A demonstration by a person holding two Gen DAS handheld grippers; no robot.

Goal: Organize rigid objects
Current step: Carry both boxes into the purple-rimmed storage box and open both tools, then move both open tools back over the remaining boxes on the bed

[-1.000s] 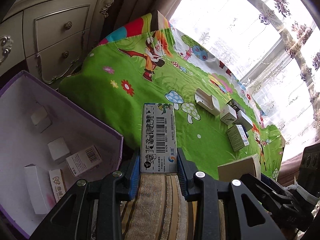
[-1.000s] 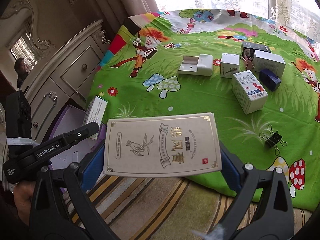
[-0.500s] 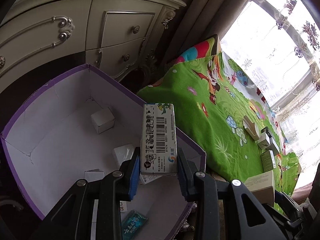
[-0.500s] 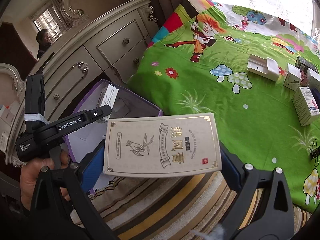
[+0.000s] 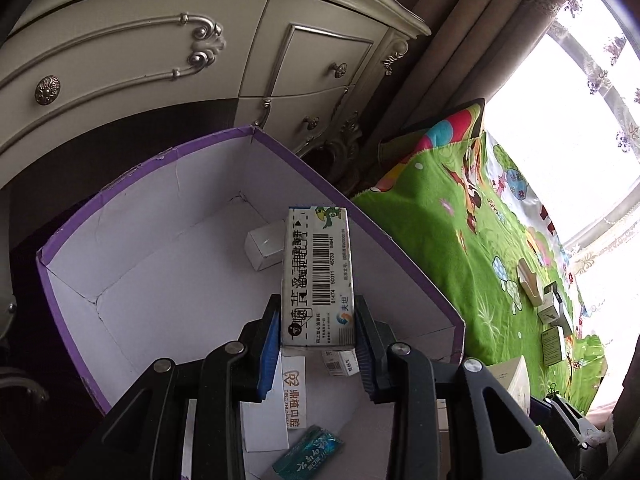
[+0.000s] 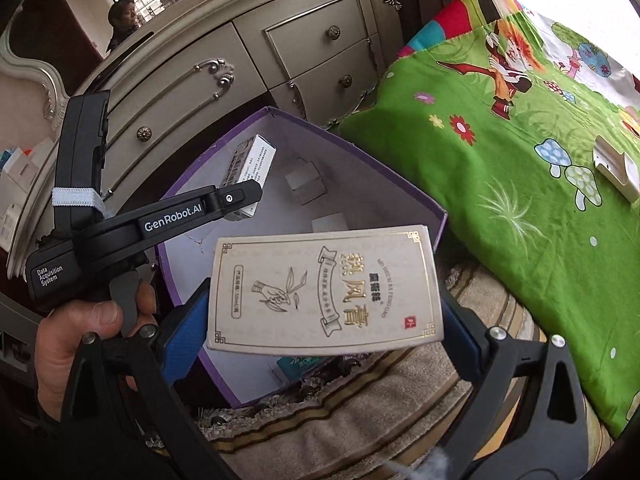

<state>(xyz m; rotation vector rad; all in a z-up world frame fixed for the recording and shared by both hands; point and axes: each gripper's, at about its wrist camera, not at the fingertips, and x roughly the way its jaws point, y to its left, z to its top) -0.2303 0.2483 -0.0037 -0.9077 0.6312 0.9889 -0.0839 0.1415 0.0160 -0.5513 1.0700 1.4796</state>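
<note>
Left hand-held gripper (image 5: 317, 338) pinches barcode box (image 5: 318, 276) over purple bin (image 5: 168, 168); small boxes, teal packet (image 5: 308, 455) lie inside. Right hand-held gripper (image 6: 324, 330) clamps beige carton (image 6: 324, 288) at bin's near rim. Beyond: white dresser (image 5: 160, 52), green sheet (image 6: 520, 160) w/ more boxes.

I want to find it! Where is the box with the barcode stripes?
In the left wrist view the barcode box sits mid-frame, pinched in the left gripper, above the open purple box, with a small white box beside it.
</note>
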